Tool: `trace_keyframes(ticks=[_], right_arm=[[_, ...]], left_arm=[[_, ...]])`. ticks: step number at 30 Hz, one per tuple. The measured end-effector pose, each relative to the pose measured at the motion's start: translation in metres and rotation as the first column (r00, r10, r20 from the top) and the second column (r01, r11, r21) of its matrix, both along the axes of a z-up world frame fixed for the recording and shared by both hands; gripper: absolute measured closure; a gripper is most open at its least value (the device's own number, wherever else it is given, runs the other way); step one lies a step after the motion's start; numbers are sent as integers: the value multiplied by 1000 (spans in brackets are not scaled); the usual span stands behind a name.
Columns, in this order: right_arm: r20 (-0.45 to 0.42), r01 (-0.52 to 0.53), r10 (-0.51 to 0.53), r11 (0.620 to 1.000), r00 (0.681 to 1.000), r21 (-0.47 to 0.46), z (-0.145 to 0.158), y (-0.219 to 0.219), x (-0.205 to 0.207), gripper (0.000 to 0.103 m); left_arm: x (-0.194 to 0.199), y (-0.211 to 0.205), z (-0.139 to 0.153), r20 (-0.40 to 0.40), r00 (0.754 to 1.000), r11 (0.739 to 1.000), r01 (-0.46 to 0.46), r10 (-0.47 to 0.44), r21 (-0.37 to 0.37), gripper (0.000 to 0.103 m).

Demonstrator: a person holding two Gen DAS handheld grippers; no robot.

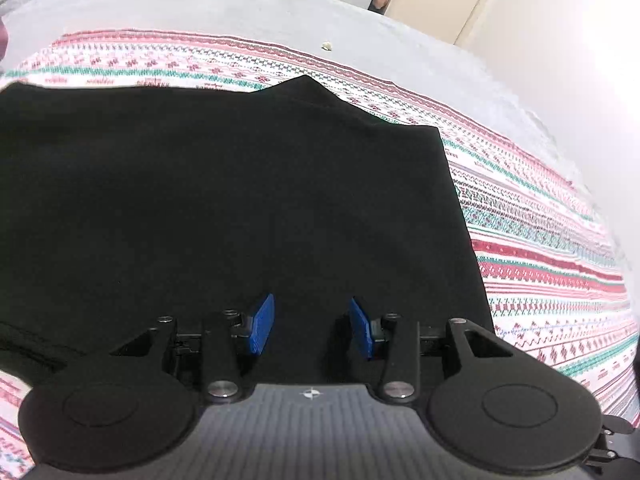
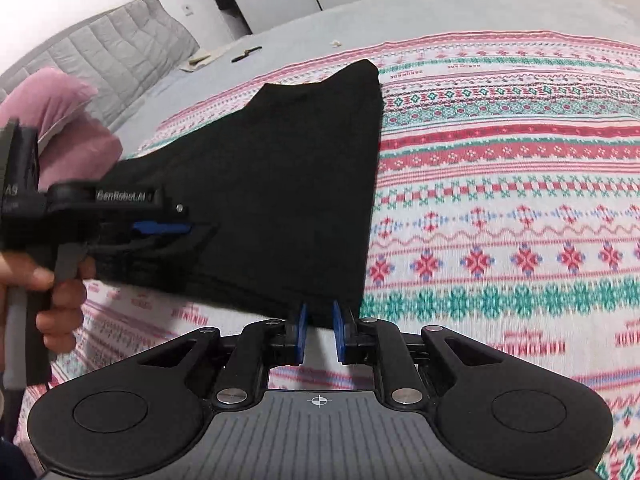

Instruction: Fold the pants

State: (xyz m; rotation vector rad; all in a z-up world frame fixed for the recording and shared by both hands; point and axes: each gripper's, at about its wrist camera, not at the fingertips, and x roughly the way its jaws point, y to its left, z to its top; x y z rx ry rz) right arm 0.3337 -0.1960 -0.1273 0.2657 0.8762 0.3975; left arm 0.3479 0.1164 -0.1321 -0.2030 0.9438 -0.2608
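Observation:
The black pants [image 1: 224, 200] lie folded flat on a patterned blanket [image 1: 540, 248]. My left gripper [image 1: 312, 330] hovers over their near part, open, its blue pads wide apart with nothing pinched. In the right wrist view the pants [image 2: 288, 184] stretch away from my right gripper [image 2: 320, 332]. Its blue pads stand a narrow gap apart at the pants' near corner, and the cloth edge lies just past the tips without being pressed. The left gripper [image 2: 188, 230], held by a person's hand [image 2: 52, 280], sits over the pants' left side.
The blanket [image 2: 500, 220] covers a bed with a grey sheet [image 1: 240, 12]. A pink pillow [image 2: 60, 120] and a grey quilted pillow [image 2: 120, 48] lie at the left. A small dark object [image 2: 246, 54] and a white scrap [image 2: 335, 43] rest on the sheet beyond.

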Motion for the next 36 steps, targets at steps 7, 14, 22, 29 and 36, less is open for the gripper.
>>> trace_keyframes(ticks=[7, 14, 22, 29, 36], right_arm=[[35, 59, -63, 994, 997, 90, 16, 4, -18, 84], [-1, 91, -91, 993, 996, 80, 4, 24, 18, 92], [-60, 52, -47, 994, 997, 92, -1, 8, -4, 88], [-59, 220, -211, 937, 976, 272, 1, -30, -13, 37], [-103, 296, -278, 862, 955, 413, -18, -44, 11, 37]], left_arm=[[1, 4, 5, 46, 998, 992, -49, 43, 118, 31], [3, -3, -4, 48, 999, 983, -32, 24, 179, 31], [3, -2, -4, 49, 999, 981, -32, 22, 192, 31], [4, -5, -4, 47, 999, 979, -33, 24, 201, 31], [5, -4, -4, 44, 999, 980, -34, 26, 196, 31]])
